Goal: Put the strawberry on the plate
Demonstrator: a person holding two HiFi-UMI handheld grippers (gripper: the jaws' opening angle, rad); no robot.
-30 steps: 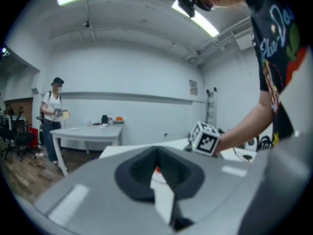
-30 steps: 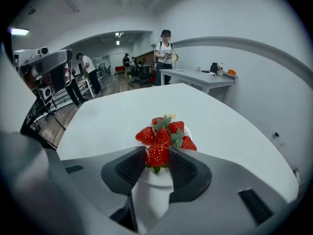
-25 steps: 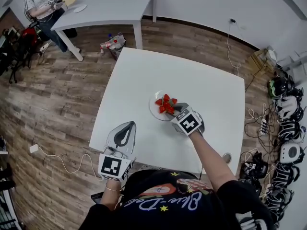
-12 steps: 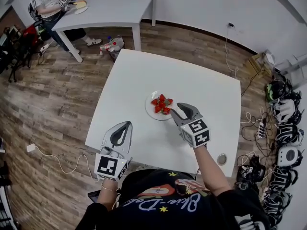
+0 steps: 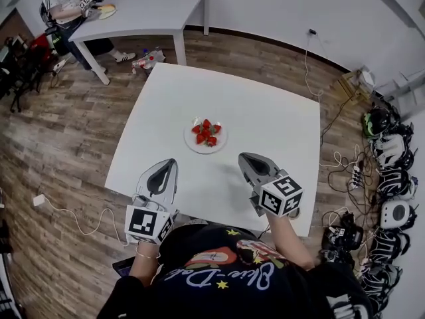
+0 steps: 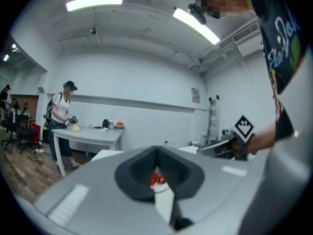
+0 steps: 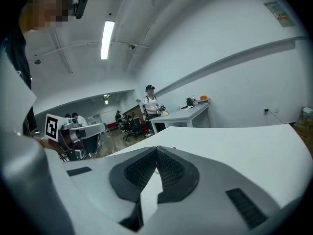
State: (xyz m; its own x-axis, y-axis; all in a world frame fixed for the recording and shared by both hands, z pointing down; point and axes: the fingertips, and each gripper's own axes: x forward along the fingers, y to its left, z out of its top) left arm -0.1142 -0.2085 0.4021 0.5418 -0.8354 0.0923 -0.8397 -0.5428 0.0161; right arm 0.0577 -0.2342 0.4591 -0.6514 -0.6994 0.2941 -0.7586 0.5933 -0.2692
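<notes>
A white plate [image 5: 191, 145] with several red strawberries [image 5: 206, 132] sits near the middle of the white table [image 5: 265, 118]. My left gripper [image 5: 167, 166] hovers over the table's near left part, short of the plate, jaws shut and empty. My right gripper [image 5: 248, 159] hangs over the near right part, to the right of the plate and nearer to me, jaws shut with nothing between them. In the left gripper view the strawberries [image 6: 157, 180] show through the slit below the closed left gripper [image 6: 157, 153]. The right gripper view shows the right gripper [image 7: 157, 151] closed over bare table.
Another white table [image 5: 143, 8] stands at the back left, with a person [image 5: 66, 2] working there. A bag [image 5: 147, 60] lies on the wooden floor beside it. Cables and several helmet-like devices [image 5: 392, 171] crowd the floor to the right of my table.
My right gripper has drawn back from the plate towards me and now hangs clear of it. The strawberries stay on the plate. The left gripper has hardly moved.
</notes>
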